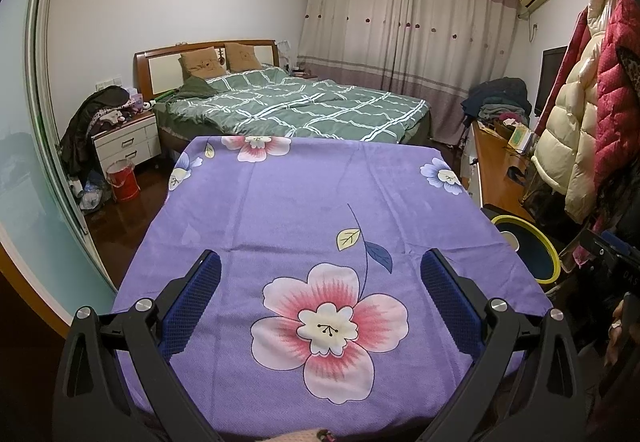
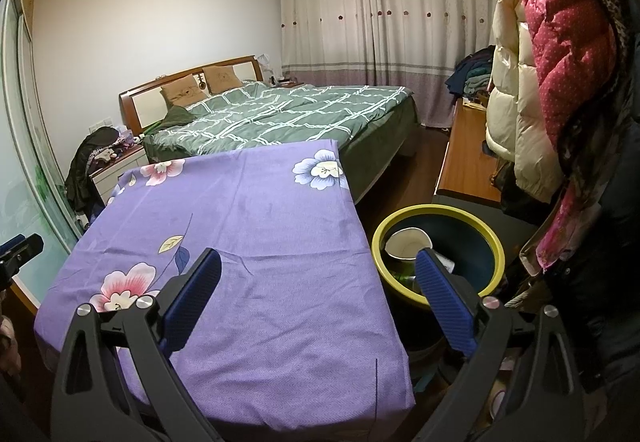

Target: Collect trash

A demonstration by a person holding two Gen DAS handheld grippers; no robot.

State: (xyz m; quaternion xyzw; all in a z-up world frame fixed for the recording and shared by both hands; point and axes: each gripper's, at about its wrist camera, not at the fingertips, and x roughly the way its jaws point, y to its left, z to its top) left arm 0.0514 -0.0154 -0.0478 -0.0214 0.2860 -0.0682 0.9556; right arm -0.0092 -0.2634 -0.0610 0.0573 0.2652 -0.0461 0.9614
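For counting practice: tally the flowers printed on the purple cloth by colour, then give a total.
Pink flowers: 2
Blue flowers: 2
Total: 4

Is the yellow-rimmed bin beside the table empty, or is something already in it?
Not empty. The bin holds a white cup and other scraps beneath it.

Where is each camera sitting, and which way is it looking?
Left wrist: sits on the left gripper, looking along the purple flowered cloth toward the bed; both open blue fingers show.
Right wrist: sits on the right gripper, over the cloth's right edge and the yellow-rimmed bin; its open fingers show.
Shared: cloth, bed, bin, curtains.
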